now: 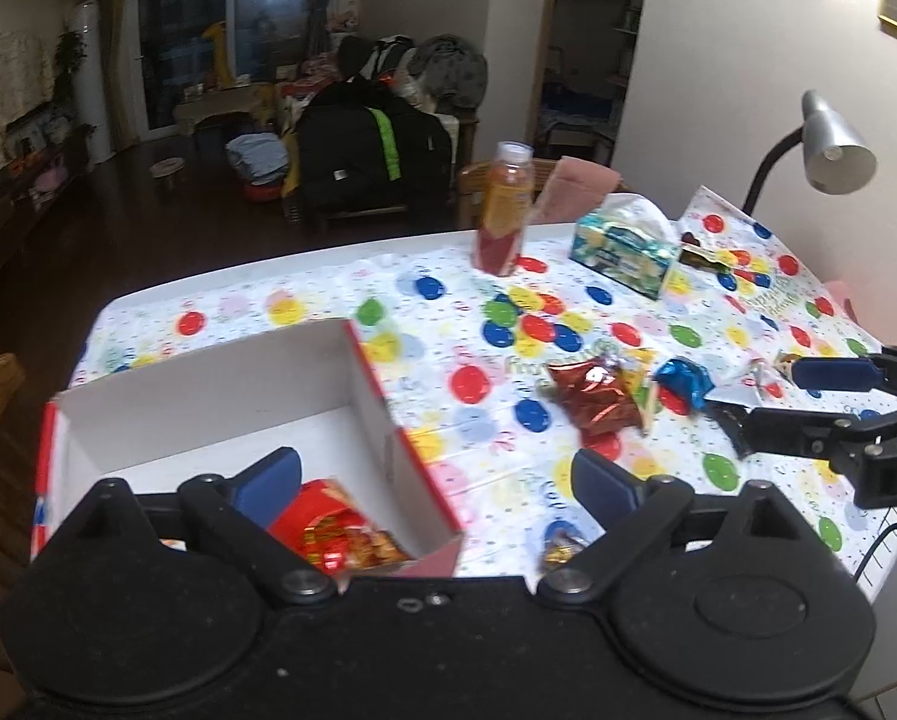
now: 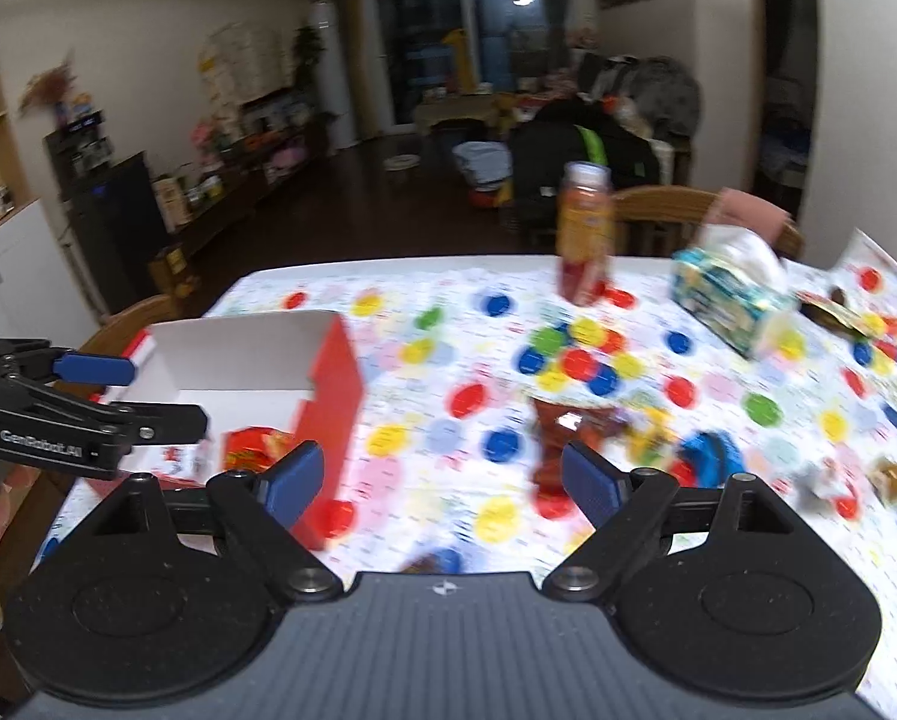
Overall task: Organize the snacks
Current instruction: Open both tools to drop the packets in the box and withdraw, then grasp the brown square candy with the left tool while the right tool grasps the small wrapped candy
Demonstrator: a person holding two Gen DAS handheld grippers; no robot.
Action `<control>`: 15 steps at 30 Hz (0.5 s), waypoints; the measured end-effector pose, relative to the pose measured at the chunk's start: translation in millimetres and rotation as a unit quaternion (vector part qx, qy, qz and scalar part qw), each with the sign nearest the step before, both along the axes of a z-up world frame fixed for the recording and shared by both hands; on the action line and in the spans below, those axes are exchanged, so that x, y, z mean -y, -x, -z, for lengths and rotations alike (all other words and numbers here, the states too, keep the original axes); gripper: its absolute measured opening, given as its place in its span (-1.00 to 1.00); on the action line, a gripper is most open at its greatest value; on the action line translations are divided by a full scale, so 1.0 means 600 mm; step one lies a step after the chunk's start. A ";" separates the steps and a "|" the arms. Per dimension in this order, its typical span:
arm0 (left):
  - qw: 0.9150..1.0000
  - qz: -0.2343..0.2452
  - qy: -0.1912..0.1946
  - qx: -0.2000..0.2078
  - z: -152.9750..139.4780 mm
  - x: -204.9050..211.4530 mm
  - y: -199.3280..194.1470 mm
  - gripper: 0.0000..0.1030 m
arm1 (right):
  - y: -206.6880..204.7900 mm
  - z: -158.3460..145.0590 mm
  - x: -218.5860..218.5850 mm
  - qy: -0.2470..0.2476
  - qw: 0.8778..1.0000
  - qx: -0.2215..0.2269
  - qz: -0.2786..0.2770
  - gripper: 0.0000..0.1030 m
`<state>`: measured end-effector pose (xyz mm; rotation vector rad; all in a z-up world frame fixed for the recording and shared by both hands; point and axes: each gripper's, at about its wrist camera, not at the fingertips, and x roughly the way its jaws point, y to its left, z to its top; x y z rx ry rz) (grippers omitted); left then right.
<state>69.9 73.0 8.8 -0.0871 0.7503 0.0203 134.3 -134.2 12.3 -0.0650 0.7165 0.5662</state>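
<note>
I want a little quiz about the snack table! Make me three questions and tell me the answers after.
1. True or false: the white box already has a red snack packet inside it.
2. Which thing stands upright at the far edge of the table: A) the bottle, B) the tissue box, C) the blue wrapped snack?
3. Fill in: both the left tool and the right tool are ____ and hold nothing.

Key
1. True. It lies at the box's near end.
2. A. The bottle stands up; the tissue box and blue snack lie flat.
3. Open.
</note>
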 end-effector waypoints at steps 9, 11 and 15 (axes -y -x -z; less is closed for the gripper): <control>1.000 0.008 0.012 0.006 0.030 0.076 -0.022 0.99 | -0.010 0.045 0.108 0.032 0.997 0.004 0.065 0.68; 1.000 0.005 0.015 0.001 0.041 0.091 -0.030 0.99 | -0.012 0.056 0.125 0.040 0.997 0.004 0.071 0.68; 1.000 -0.001 0.021 -0.021 0.070 0.115 -0.047 0.99 | -0.022 0.080 0.153 0.054 0.996 -0.004 0.070 0.68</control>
